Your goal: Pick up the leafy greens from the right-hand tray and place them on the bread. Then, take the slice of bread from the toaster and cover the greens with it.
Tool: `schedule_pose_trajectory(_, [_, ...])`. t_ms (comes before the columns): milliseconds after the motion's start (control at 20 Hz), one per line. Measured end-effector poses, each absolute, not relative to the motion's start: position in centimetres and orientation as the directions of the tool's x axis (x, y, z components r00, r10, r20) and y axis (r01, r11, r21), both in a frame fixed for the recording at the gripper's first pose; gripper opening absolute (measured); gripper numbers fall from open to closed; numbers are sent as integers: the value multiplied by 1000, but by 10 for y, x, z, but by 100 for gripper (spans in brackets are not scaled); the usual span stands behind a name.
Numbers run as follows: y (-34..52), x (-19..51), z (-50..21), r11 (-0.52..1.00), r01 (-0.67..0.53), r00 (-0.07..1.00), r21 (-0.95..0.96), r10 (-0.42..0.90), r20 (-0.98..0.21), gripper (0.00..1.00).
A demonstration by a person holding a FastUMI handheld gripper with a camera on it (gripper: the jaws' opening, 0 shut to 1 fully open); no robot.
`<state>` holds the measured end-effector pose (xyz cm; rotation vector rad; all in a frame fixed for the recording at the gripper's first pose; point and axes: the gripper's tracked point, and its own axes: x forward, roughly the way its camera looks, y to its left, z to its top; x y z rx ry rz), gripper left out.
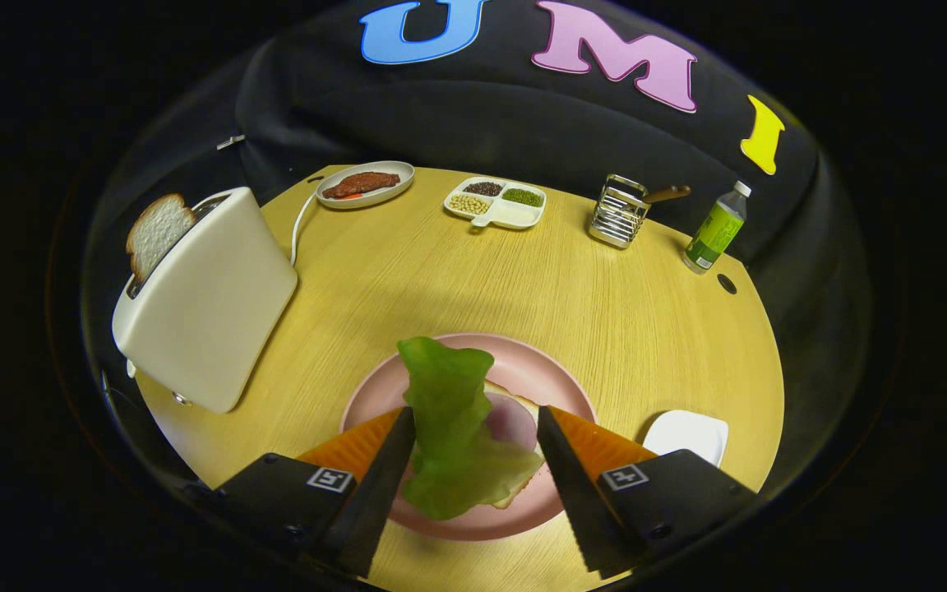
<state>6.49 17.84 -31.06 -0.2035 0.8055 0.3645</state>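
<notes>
Tongs (473, 460) spread wide, nothing gripped; leafy greens (453, 436) lie between the fingers on the bread (523, 400) on the pink plate (556, 374), apparently just released, bread mostly hidden beneath. Right-hand tray (687, 434) at 4 o'clock, partly cut off. Remaining: bread slice (157, 233) in the toaster (210, 300), 10 o'clock on the bench (523, 279).

One toaster (214, 308), two bread slices (157, 233), one lettuce leaf (449, 427), three plates (375, 395), one divided tray (496, 203), one rack (619, 211), one bottle (716, 230).
</notes>
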Motion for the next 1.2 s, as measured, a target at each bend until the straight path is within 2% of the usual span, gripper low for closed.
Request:
schedule_pose_trajectory(50, [179, 64, -305, 921, -388, 643, -38, 241, -727, 99])
schedule_pose_trajectory(450, [192, 52, -267, 907, -420, 685, -18, 304, -662, 99])
schedule_pose_trajectory(800, [251, 14, -213, 834, -550, 664, 53, 474, -578, 99])
schedule_pose_trajectory(1200, [360, -17, -129, 715, -687, 612, 130, 666, -428, 99])
